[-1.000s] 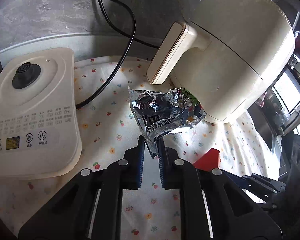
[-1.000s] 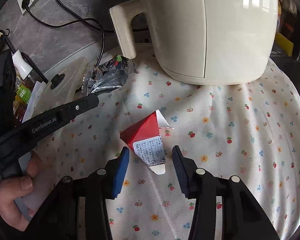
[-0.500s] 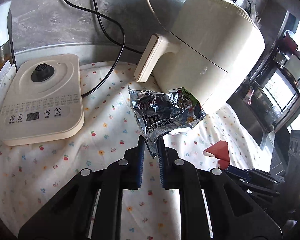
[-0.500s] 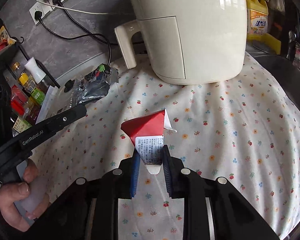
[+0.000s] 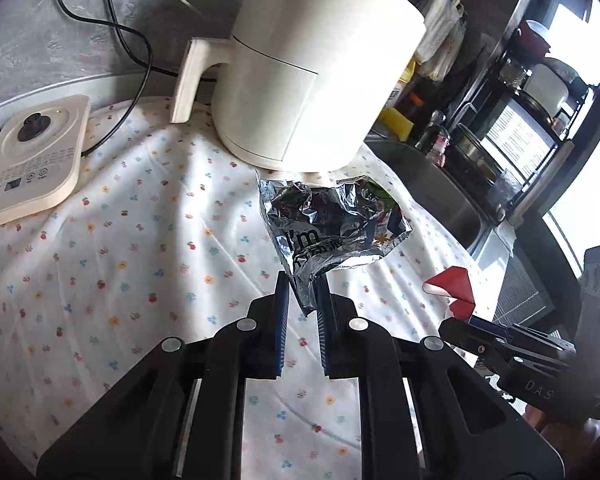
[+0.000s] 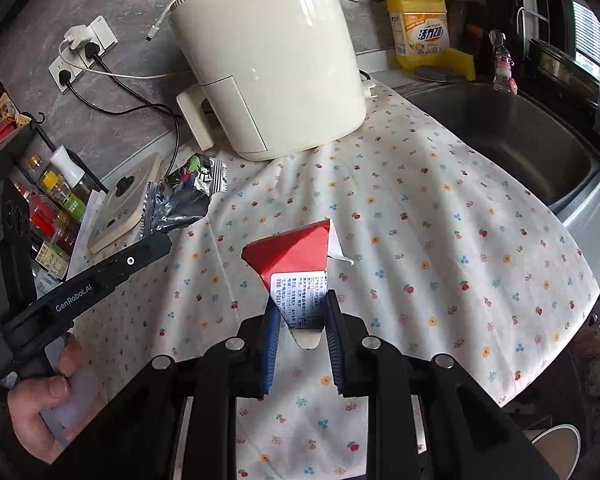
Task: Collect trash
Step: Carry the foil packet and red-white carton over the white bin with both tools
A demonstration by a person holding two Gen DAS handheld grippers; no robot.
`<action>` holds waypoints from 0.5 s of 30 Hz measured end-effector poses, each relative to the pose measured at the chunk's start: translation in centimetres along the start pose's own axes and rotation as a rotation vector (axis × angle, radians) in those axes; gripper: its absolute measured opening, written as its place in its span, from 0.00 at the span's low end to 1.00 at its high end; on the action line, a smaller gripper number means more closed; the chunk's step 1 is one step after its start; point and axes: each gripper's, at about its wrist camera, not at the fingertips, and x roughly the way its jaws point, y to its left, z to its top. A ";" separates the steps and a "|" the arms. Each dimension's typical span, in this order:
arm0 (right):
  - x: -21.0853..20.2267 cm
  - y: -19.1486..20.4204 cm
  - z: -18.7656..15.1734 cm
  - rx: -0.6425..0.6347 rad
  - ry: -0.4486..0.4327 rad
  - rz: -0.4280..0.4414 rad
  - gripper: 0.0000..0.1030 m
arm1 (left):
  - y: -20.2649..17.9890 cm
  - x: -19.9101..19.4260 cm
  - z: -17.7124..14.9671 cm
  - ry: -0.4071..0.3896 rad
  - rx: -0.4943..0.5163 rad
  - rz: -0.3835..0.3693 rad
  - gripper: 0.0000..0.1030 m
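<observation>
Left wrist view: the left gripper (image 5: 302,286) is seen with its two blue-padded fingers drawn nearly together, pinching the near corner of a crumpled silver foil snack wrapper (image 5: 332,224). The wrapper is held clear of the flowered tablecloth (image 5: 140,260), its long axis running from the pinched corner up and away to the right, toward the base of a cream air fryer (image 5: 312,76). A flat cream appliance base (image 5: 28,156) is set at the far left of the cloth.

Right wrist view: the right gripper (image 6: 302,308) is closed narrowly on the white lower tip of a red paper carton (image 6: 296,260) (a wedge shape with a printed label). The carton is lifted above the cloth, its narrow end held between the pads and its broad red end pointing away, tilted left. A steel sink (image 6: 512,132) is seen at the far right, and a yellow detergent bottle (image 6: 420,24) stands behind it. A hand (image 6: 48,400) is seen at the lower left, holding the other gripper's handle.
</observation>
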 end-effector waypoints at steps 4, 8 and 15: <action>-2.8 -4.1 -1.7 0.046 -0.009 -0.048 0.21 | -3.9 0.9 -1.4 0.030 0.033 -0.046 0.13; -5.8 -8.4 -3.7 0.109 -0.027 -0.099 0.21 | -8.0 1.8 -3.2 0.066 0.076 -0.093 0.13; -10.9 -16.3 -8.4 0.240 -0.054 -0.194 0.22 | -15.8 3.6 -6.8 0.145 0.182 -0.167 0.13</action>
